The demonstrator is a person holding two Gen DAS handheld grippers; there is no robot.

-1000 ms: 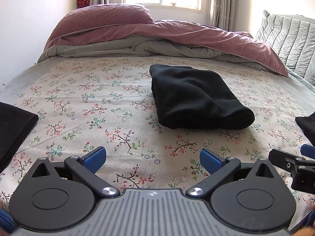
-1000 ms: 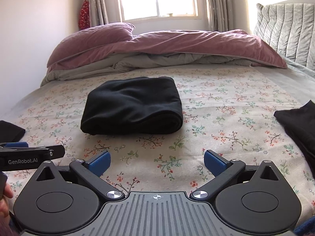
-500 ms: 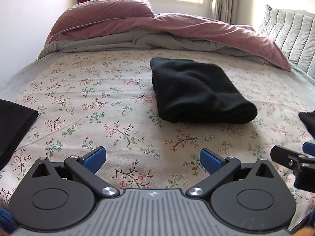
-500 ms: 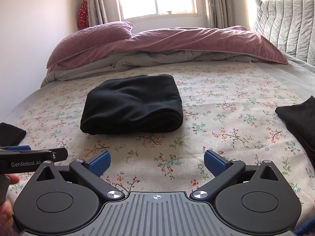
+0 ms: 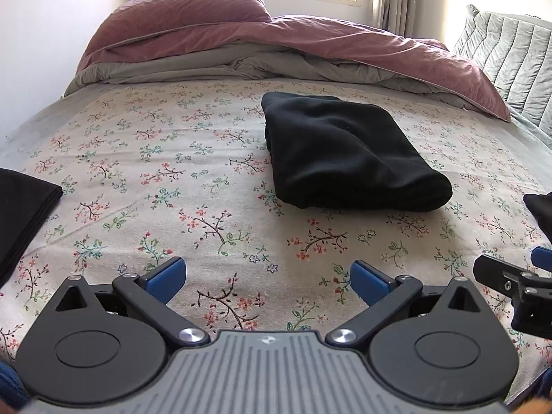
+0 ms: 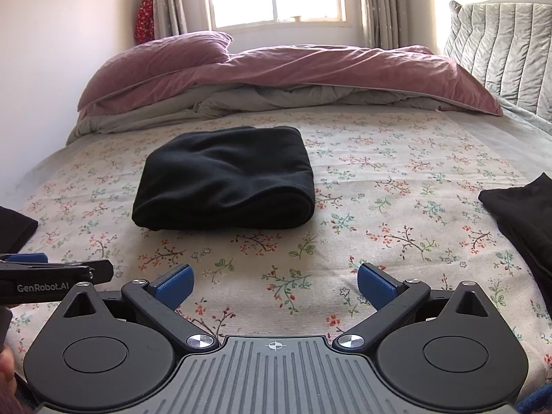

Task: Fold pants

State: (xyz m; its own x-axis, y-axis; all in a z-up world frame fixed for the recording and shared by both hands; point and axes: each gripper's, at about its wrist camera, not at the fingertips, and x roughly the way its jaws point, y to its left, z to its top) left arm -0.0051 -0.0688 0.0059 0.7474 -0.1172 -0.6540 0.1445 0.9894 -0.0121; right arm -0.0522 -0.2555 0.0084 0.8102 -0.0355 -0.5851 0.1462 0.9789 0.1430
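Black pants lie folded into a thick rectangle in the middle of the floral bed sheet; they also show in the right wrist view. My left gripper is open and empty, held low over the sheet, well short of the pants. My right gripper is open and empty too, also short of the pants. Each gripper shows at the edge of the other's view: the right one and the left one.
A folded black garment lies at the left edge of the bed. Another dark garment lies at the right edge. A pink and grey duvet is bunched at the far end, with a grey quilted cushion at the far right.
Both grippers have tilted and shifted slightly, so the pants sit a little lower in each view. Both stay open and the pants have not moved.
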